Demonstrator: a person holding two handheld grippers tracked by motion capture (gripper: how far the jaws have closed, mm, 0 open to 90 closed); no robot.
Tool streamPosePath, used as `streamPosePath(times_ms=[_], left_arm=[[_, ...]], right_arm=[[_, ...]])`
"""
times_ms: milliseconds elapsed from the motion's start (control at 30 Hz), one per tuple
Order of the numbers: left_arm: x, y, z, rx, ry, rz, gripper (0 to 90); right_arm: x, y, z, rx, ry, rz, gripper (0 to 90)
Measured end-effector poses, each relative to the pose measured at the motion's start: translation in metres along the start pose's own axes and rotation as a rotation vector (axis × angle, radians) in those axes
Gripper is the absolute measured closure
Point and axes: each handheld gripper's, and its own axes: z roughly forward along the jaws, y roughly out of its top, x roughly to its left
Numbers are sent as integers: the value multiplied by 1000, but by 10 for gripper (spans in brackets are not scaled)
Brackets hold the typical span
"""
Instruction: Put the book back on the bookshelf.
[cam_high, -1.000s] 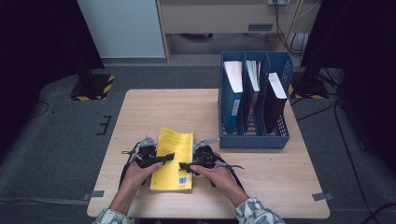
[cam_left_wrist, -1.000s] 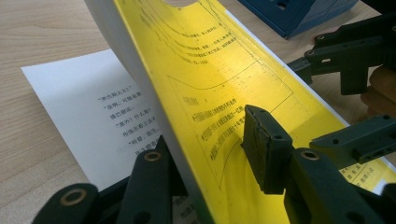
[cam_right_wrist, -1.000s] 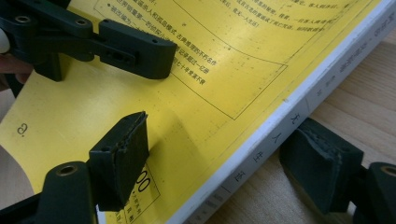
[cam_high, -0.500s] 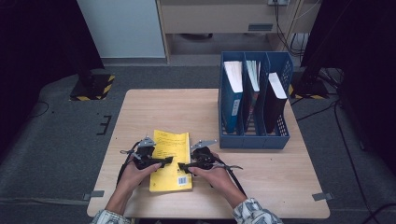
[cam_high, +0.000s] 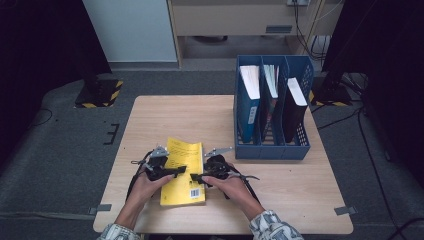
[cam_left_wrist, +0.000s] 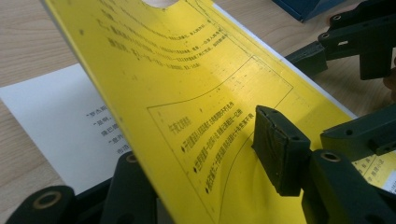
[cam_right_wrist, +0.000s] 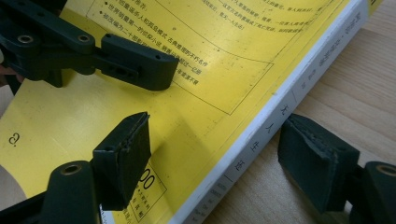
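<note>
On the counter (cam_high: 150, 115), the left gripper (cam_high: 176, 171), jaws just closing, straddles the yellow book's (cam_high: 186, 170) lifted cover, while the right gripper (cam_high: 196, 177) straddles its spine, spread.

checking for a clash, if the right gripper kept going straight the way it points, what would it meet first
Most likely the left gripper. The right gripper points left across the yellow book, and the two sets of jaw tips almost face each other there; depth between them is unclear.

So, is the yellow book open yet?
Nearly. Done: the cover is lifted off the white page. In hand: the left gripper, its jaws just closing, has the cover between them, and the right gripper sits open astride the spine. Left: probably swinging the cover right over.
</note>
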Motion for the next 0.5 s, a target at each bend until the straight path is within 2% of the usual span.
streamPosePath(times_ms=[33,133,200,300,500], left_arm=[[0,0,0,-3,-4,-2,527],[1,-1,0,-13,-21,-17,541],[1,0,-2,-27,-14,-22,577],[-1,2,-2,-31,-2,-13,609],[-3,4,-1,-58,-22,-2,627]], right_arm=[[0,1,0,5,1,12,254],[0,3,1,15,-2,-6,254],[0,5,2,25,3,-4,256],[-2,6,3,24,13,12,256],[-6,11,6,21,20,26,258]])
